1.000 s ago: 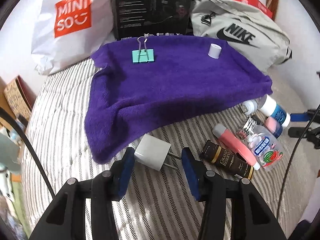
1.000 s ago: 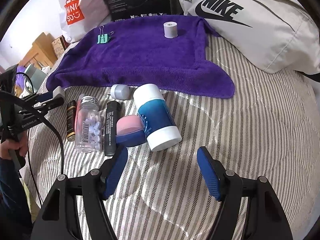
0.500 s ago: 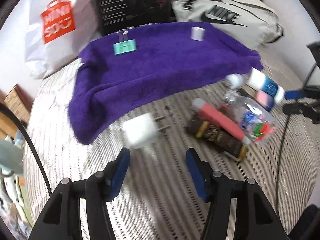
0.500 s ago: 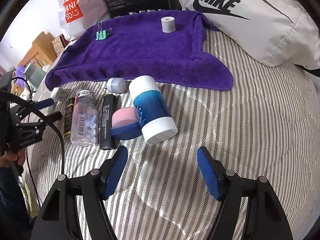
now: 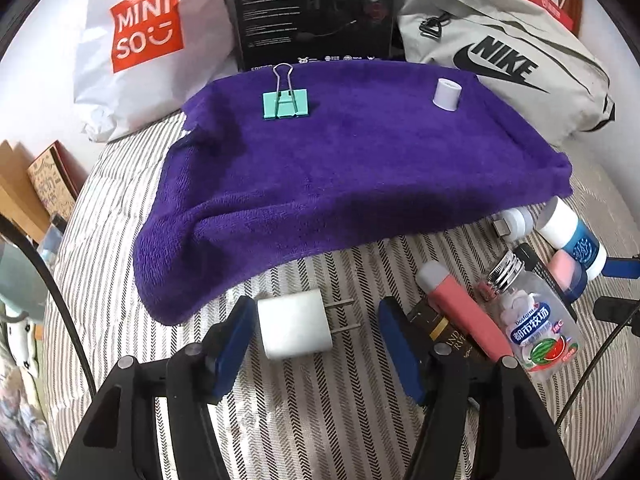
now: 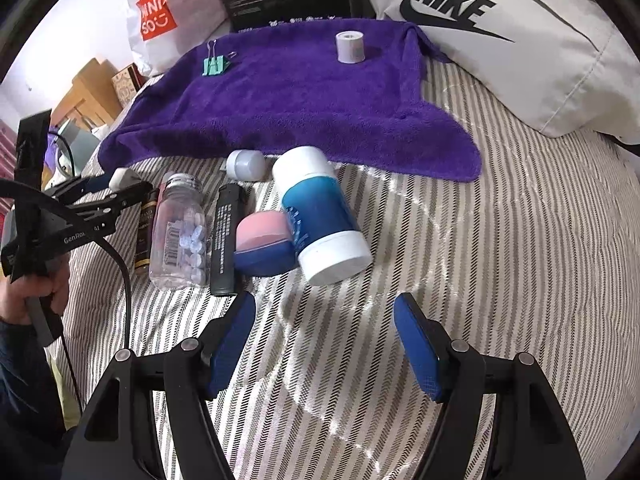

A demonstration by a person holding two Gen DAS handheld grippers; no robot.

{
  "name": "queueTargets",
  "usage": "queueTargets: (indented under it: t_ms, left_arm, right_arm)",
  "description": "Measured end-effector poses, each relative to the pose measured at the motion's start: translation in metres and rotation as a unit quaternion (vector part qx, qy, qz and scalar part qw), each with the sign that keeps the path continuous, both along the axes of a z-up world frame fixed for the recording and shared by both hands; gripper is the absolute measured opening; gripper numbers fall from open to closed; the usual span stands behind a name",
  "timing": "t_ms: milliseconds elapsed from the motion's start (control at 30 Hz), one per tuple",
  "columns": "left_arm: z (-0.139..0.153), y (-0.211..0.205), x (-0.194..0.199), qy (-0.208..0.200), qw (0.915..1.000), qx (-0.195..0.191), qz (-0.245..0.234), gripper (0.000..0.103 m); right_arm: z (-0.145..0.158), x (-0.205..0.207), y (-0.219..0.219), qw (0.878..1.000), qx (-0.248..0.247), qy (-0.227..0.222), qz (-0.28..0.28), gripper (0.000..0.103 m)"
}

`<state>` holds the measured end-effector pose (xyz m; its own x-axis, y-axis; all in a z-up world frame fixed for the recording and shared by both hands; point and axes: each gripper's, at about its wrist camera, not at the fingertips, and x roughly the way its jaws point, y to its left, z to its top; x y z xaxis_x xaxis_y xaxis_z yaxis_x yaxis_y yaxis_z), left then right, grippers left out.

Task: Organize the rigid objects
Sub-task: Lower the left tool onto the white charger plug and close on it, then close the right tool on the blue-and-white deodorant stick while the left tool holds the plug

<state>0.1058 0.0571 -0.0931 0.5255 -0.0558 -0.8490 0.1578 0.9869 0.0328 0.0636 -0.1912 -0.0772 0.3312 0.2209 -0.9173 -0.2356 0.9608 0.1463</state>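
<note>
Striped bedcover [image 5: 320,420]: work surface. Purple towel [image 5: 360,168] spread at 12 o'clock in the left wrist view, carrying a green binder clip [image 5: 285,104] and a small white cap [image 5: 447,94].

Left gripper [image 5: 318,338]: jaws apart, bracketing the white charger plug [image 5: 294,329], its left pad at or near the plug body, prongs pointing to 3 o'clock.

Right gripper [image 6: 324,344]: jaws apart, empty, with the blue-and-white bottle [image 6: 320,212] at 12 o'clock.

Step judged: pickup of the plug. Next move calls for closing squarely on the body, clear of the prongs.

Cluttered items at 3 o'clock overlap; the dark tube's label is cut off.
</note>
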Motion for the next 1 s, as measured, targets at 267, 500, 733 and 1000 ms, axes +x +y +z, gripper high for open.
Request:
queueTargets:
  t_ms: [267,500,733,1000]
  left_arm:
    - [0.002,-0.002,-0.004,0.002,0.9999,-0.011,0.004,0.042]
    - [0.002,-0.001,-0.003,0.006,0.9999,-0.014,0.005,0.042]
    - [0.002,-0.001,-0.003,0.005,0.9998,-0.016,0.005,0.042]
    - [0.002,0.000,-0.007,-0.006,0.9998,-0.017,0.009,0.042]
  right_arm:
    - [0.006,0.024,-0.001,0.999,-0.002,-0.037,0.006,0.070]
    - [0.001,0.047,0.016,0.997,-0.020,-0.051,0.051,0.048]
    - [-0.008,0.049,0.016,0.995,-0.060,-0.035,0.072,0.048]
    - [-0.001,0.038,0.014,0.994,-0.055,-0.052,0.074,0.036]
